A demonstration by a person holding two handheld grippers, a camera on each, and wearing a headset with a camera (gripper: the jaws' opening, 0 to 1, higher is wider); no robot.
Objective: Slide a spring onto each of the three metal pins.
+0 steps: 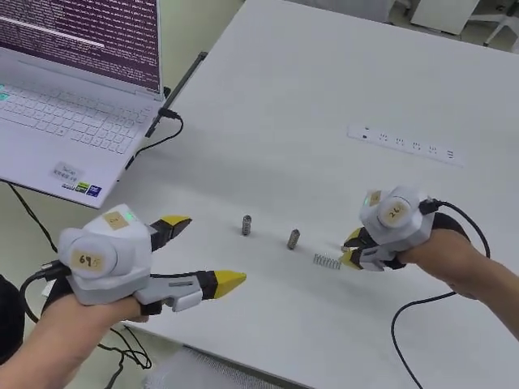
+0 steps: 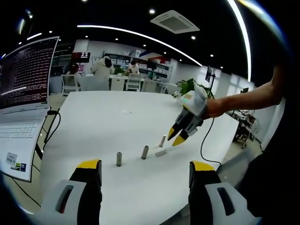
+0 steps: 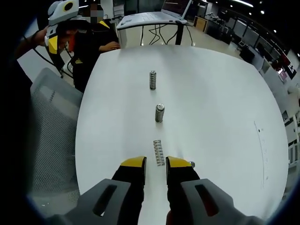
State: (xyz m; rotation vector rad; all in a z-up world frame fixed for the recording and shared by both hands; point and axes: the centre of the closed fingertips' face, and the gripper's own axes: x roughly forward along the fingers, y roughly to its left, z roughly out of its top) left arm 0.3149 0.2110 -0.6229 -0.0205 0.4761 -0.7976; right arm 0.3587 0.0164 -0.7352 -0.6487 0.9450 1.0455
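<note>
yellow-tipped jaws of the left gripper [image 1: 208, 250] sit lowest in the head view, at lower left, spread wide with nothing between them. its own view shows the same broad gap [image 2: 145, 165] over bare white table [image 1: 324, 73].

at the right of the head view the right gripper [image 1: 350, 249] points toward frame left, tips low over the tabletop. its jaws stand a narrow way apart, not clenched. the loose spring [image 1: 327, 261] lies flat on the table just left of those tips, its long axis running roughly left to right across the frame. in the right gripper view that spring [image 3: 159, 152] runs straight up the frame from the gap between the tips [image 3: 155, 161], its near end inside the gap and close to the right-hand jaw, its far end aimed at the pins.

two short pins stand upright near the centre of the head view, the left pin [image 1: 246, 225] and the middle pin [image 1: 293, 238], each wrapped in coils. in the left gripper view a thinner third pin [image 2: 162, 140] stands upright just beside the right gripper's tips.

an open laptop [image 1: 73, 89] fills the upper left, and a white power strip [image 1: 405, 144] lies at upper right.
</note>
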